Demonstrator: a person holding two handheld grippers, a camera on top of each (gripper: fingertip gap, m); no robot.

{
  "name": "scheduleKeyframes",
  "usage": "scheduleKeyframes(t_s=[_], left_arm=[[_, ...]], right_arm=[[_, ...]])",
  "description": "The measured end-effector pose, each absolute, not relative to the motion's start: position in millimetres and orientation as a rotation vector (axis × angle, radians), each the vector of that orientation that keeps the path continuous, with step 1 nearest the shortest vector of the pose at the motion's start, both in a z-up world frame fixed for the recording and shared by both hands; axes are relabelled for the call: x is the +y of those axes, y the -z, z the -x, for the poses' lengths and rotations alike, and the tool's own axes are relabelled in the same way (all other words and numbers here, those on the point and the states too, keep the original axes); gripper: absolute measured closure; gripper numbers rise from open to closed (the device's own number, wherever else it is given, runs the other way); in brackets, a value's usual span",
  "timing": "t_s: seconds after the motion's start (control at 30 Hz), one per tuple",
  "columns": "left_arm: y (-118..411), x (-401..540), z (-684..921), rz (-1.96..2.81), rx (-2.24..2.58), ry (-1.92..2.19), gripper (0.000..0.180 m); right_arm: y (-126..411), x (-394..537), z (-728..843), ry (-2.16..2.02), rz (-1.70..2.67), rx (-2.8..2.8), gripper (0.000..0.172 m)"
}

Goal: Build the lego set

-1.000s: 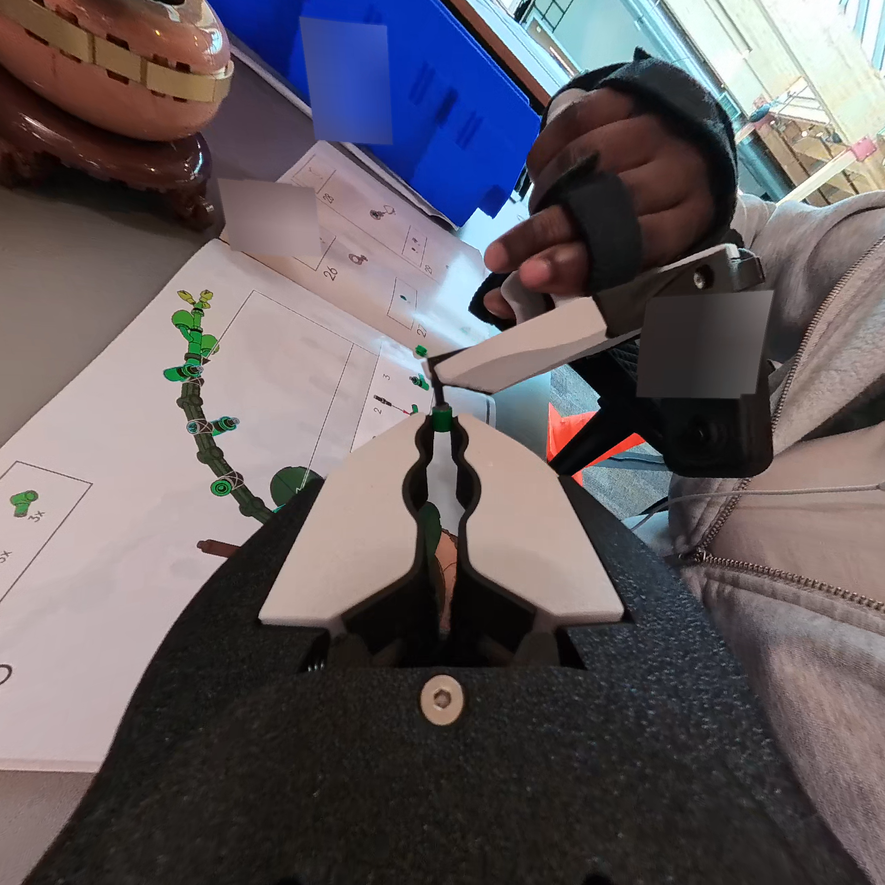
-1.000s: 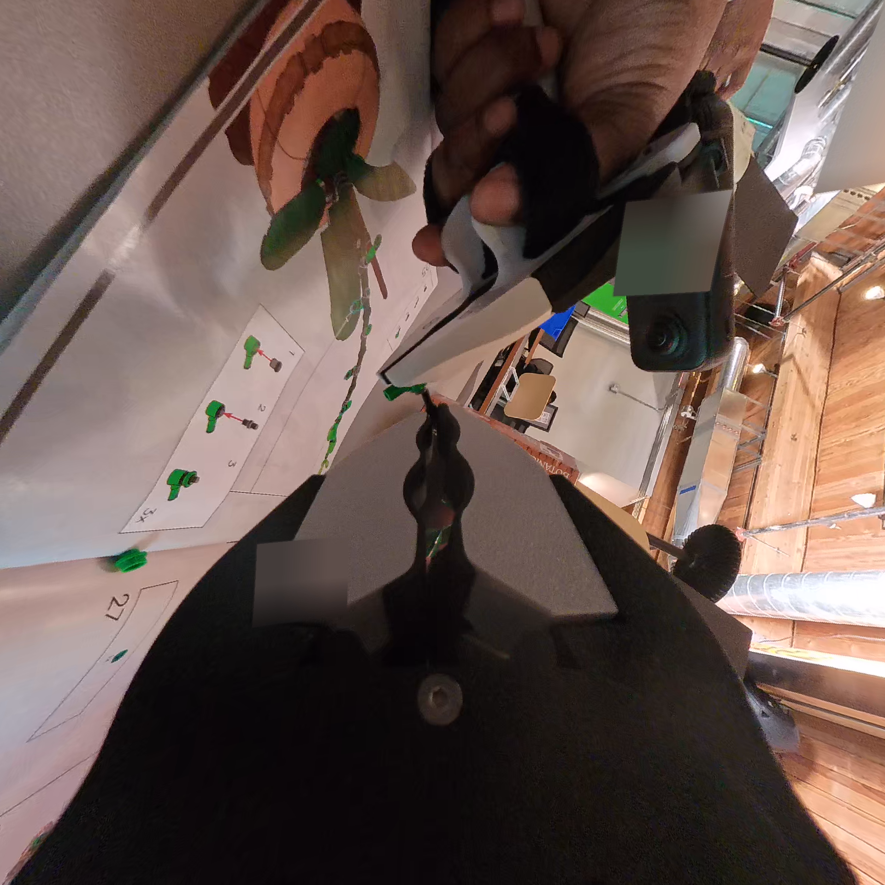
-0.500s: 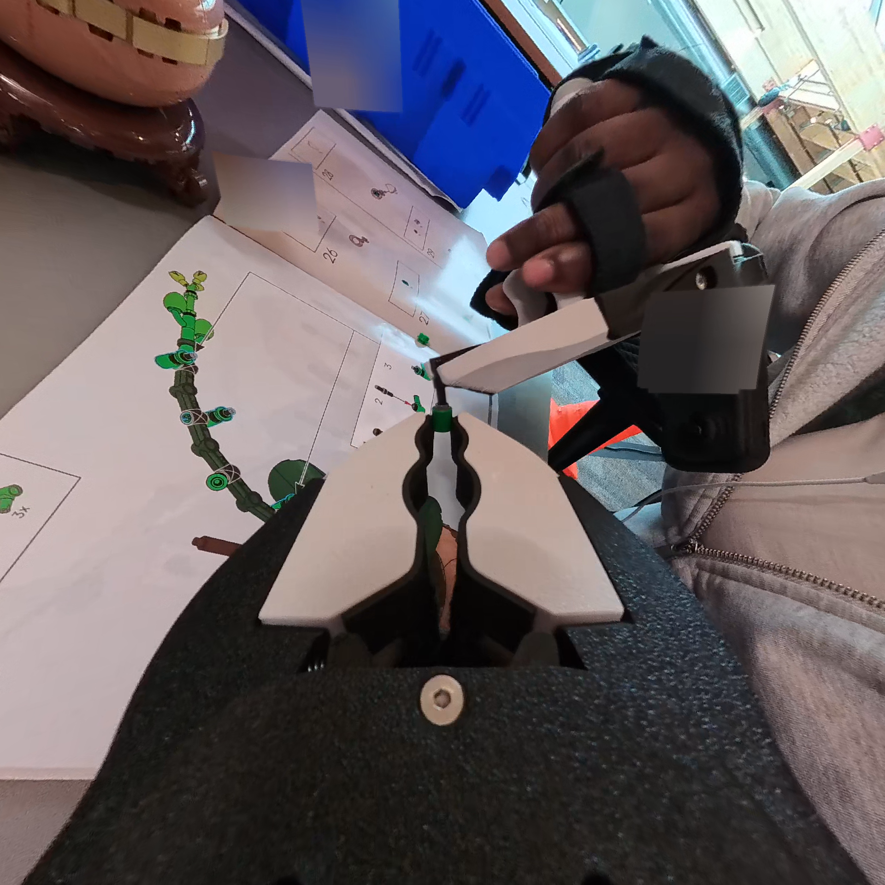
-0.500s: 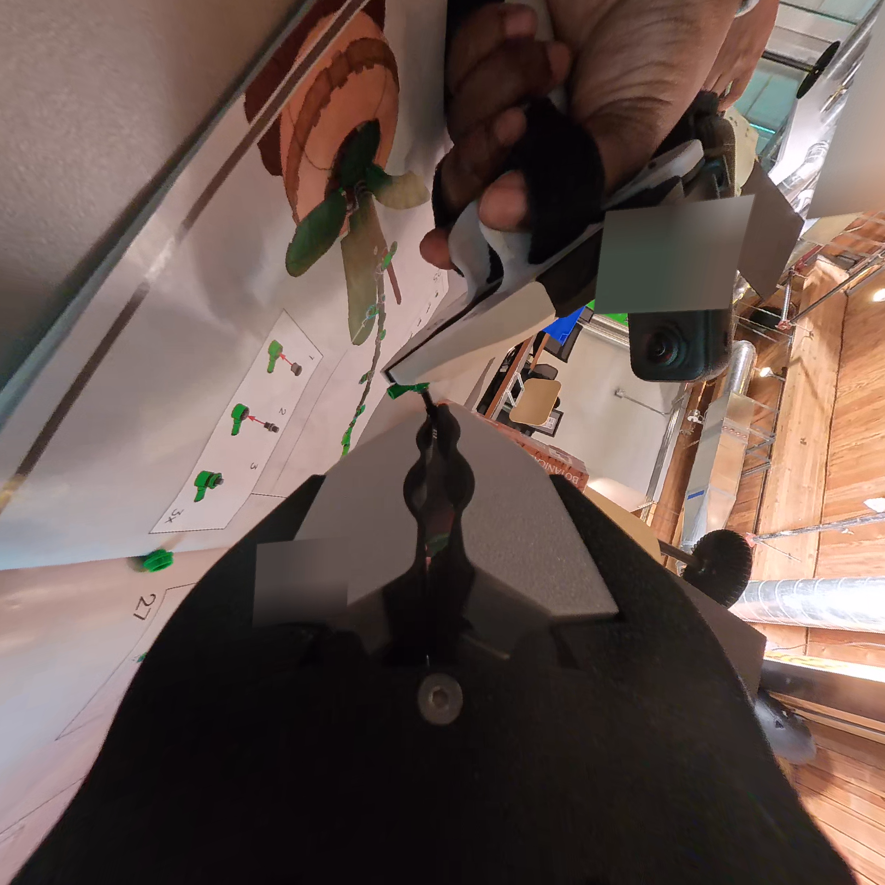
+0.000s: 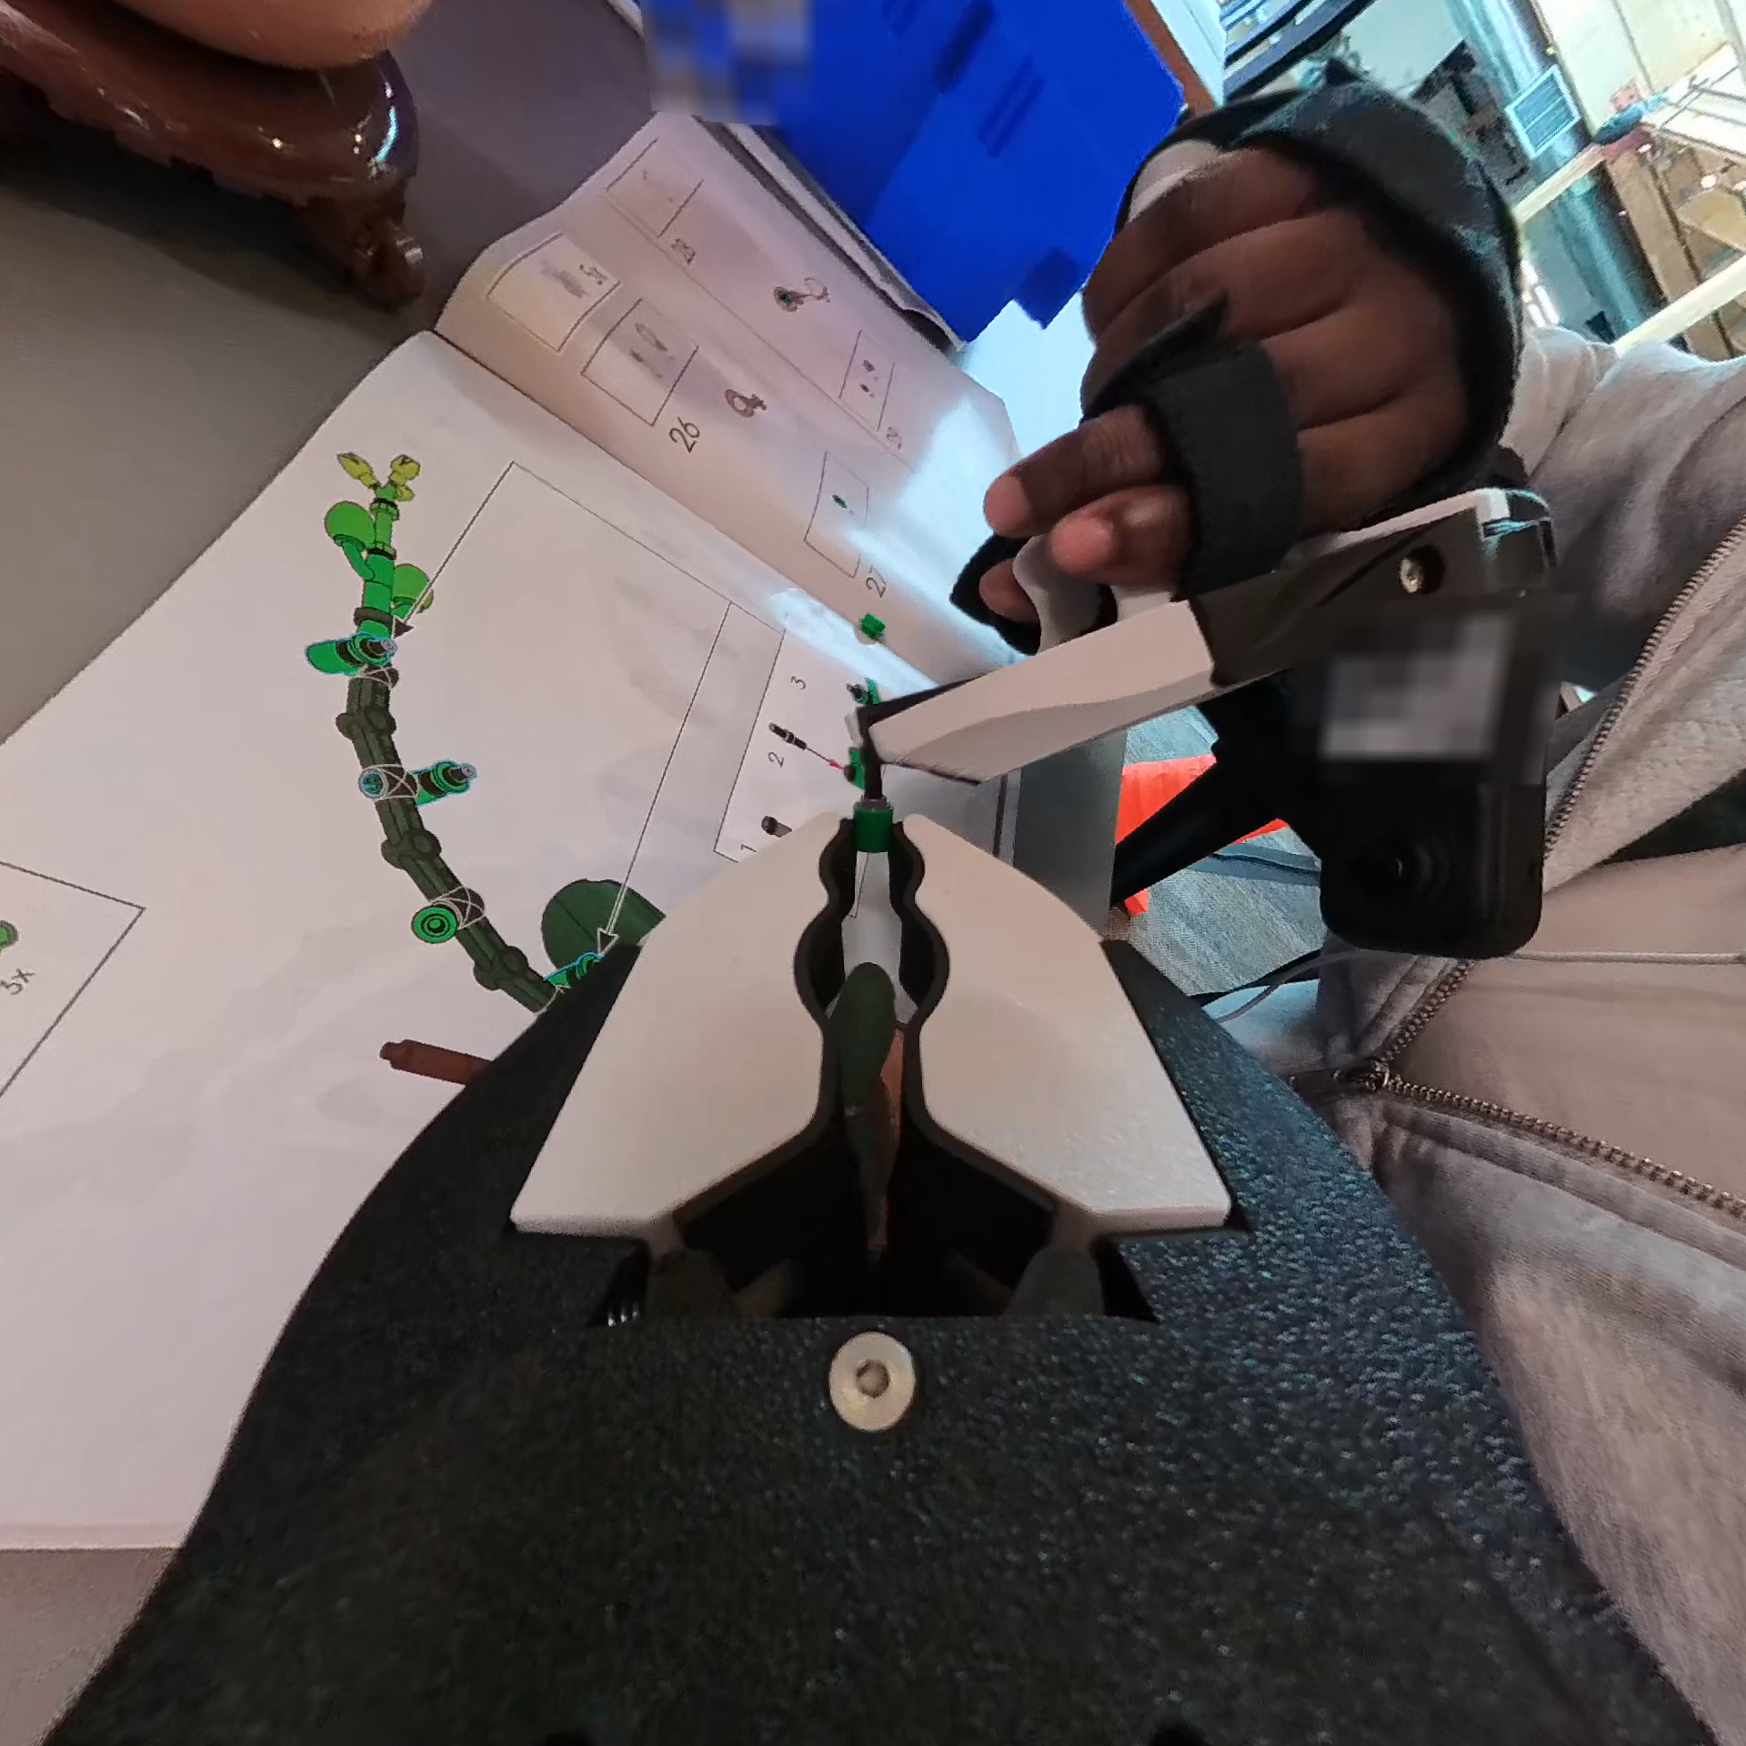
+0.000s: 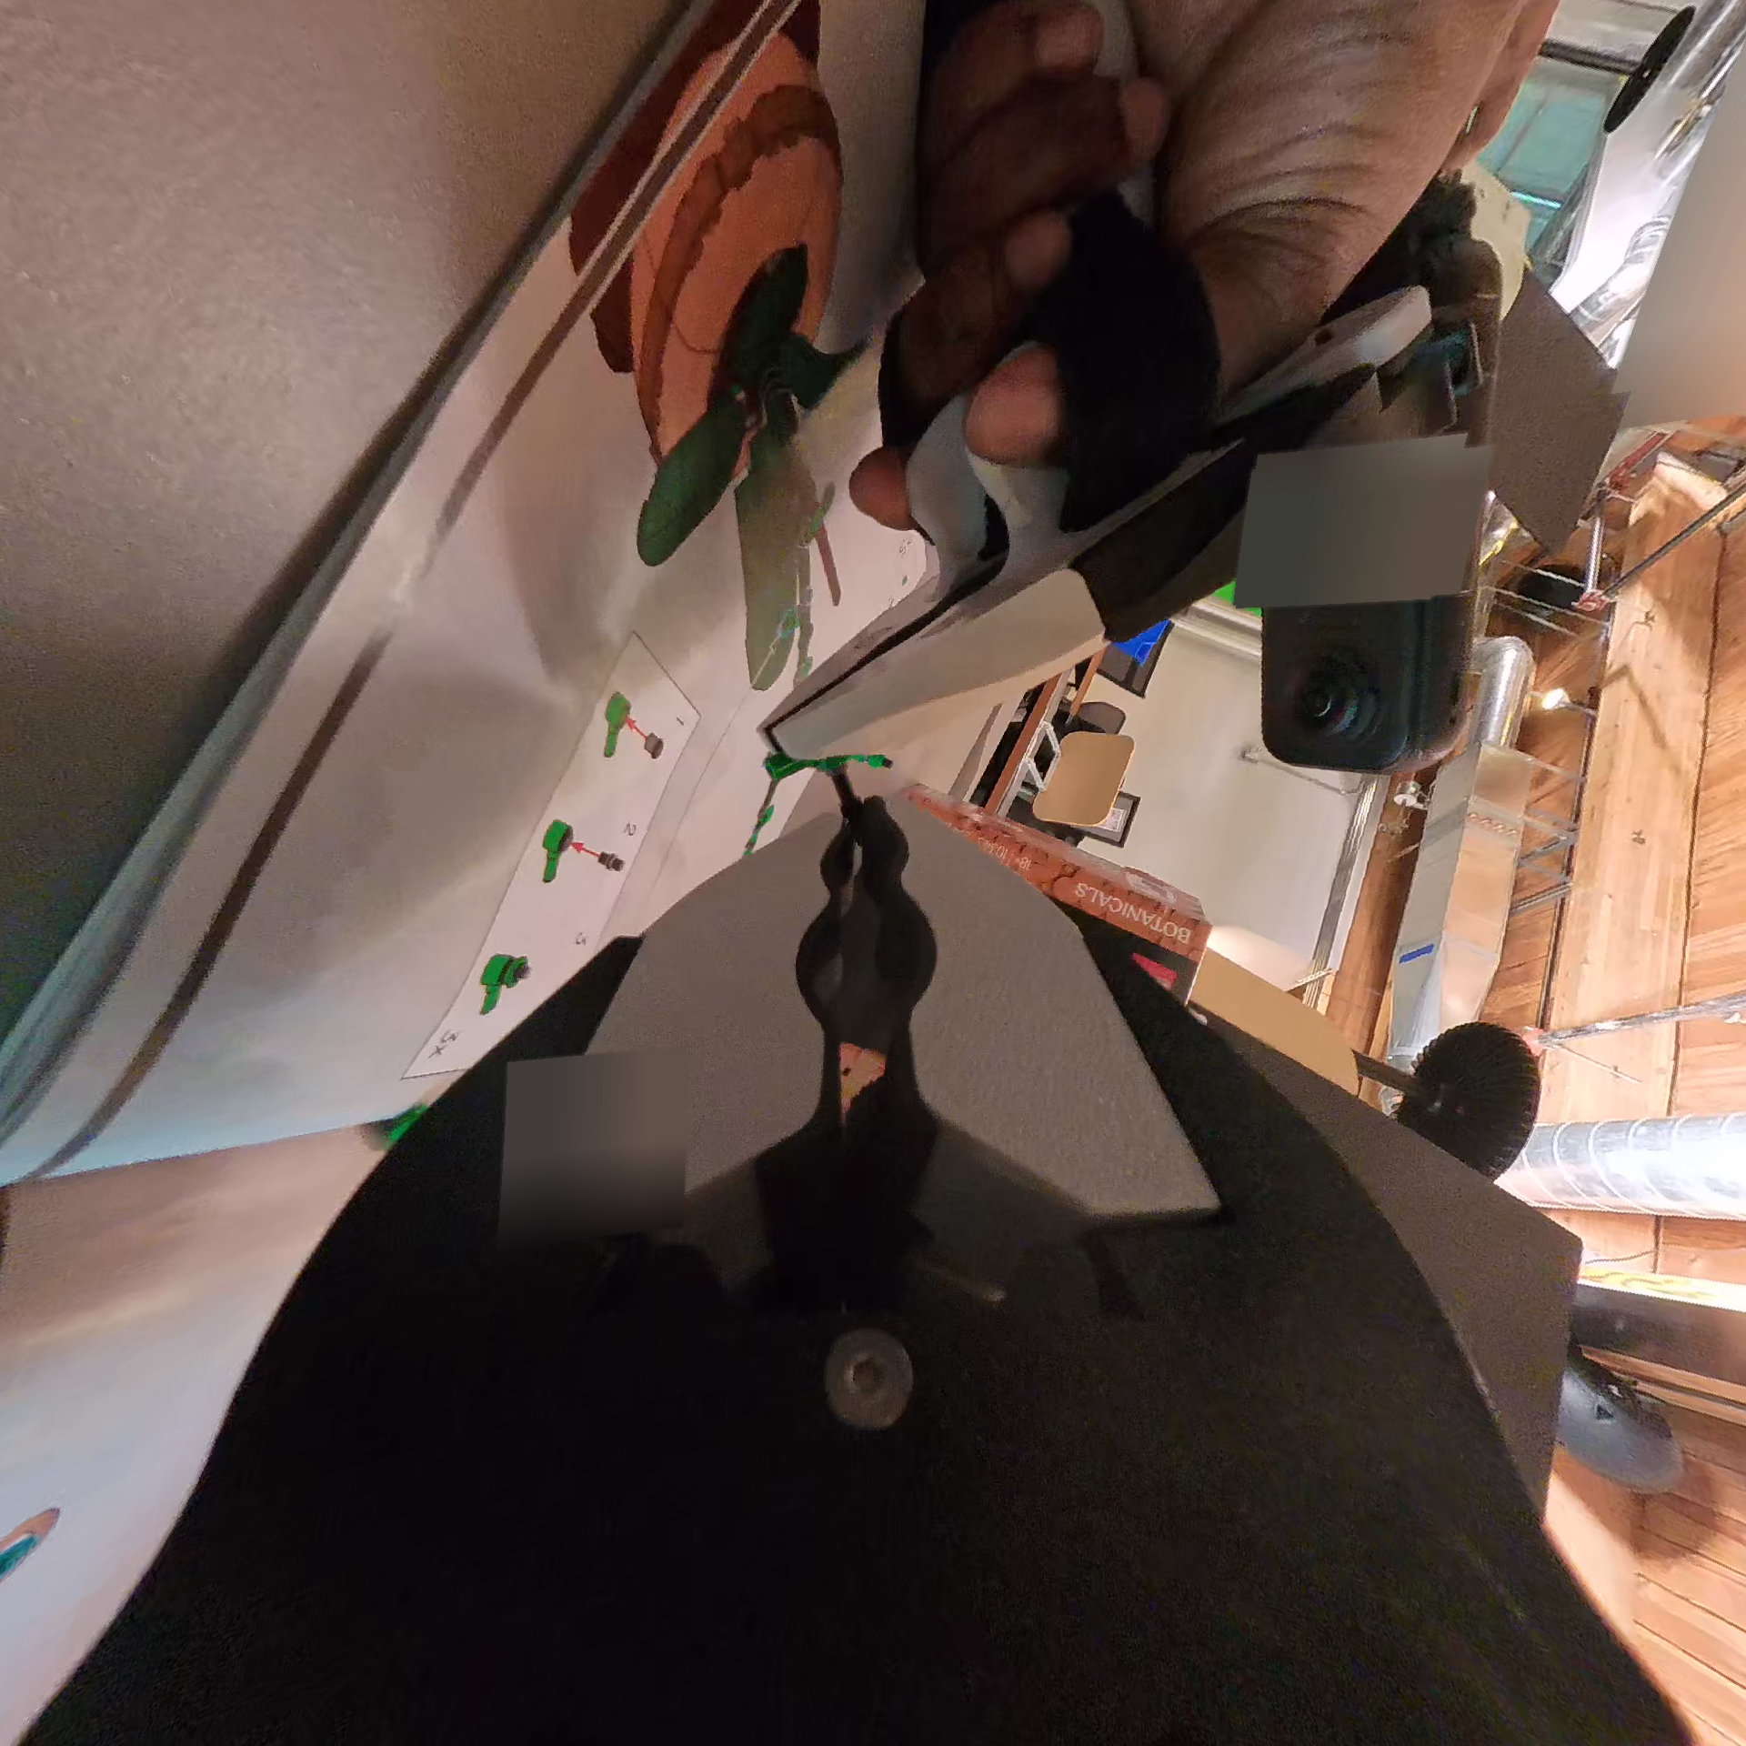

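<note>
Green sleeve piece (image 5: pixel 871 831) sits pinched at the left gripper (image 5: pixel 871 836) tip; the right gripper (image 5: pixel 864 746), closed on what looks like a thin dark pin (image 5: pixel 870 779), meets it above the instruction booklet (image 5: pixel 529 756) on the table (image 5: pixel 123 378).

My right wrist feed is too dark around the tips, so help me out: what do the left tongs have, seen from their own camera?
Observer: The left tongs pinch a short green sleeve between their white pads.
Operator: And my black pin?
Observer: The black pin runs from that sleeve's far end up to the right tongs, which are closed on it.
Operator: Anything loose nearby?
Observer: A small brown rod lies on the open booklet, to the left of the left tongs' black body.
</note>
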State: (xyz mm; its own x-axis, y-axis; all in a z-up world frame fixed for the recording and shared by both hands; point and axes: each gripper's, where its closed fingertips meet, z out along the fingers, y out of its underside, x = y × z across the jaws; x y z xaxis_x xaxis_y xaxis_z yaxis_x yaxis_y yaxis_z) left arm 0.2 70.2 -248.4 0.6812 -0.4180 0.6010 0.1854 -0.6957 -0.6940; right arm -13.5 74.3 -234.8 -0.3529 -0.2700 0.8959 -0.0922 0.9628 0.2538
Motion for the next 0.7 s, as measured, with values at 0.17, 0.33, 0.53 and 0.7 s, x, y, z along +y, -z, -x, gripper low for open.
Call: scheduleKeyframes(t_s=[0.17, 0.33, 0.53, 0.7], left_arm=[[257, 70, -2, 2.196, 0.165, 0.996, 0.174], [267, 70, -6, 2.276, 0.182, 1.010, 0.174], [269, 70, -8, 2.293, 0.195, 1.004, 0.174], [269, 70, -8, 2.295, 0.198, 1.000, 0.174]], right_arm=[[244, 75, 12, 0.189, -0.236, -1.952, 0.171], [254, 75, 9, 0.162, -0.227, -1.989, 0.172], [255, 74, 8, 0.134, -0.222, -1.993, 0.172], [255, 73, 7, 0.127, -0.240, -1.983, 0.172]])
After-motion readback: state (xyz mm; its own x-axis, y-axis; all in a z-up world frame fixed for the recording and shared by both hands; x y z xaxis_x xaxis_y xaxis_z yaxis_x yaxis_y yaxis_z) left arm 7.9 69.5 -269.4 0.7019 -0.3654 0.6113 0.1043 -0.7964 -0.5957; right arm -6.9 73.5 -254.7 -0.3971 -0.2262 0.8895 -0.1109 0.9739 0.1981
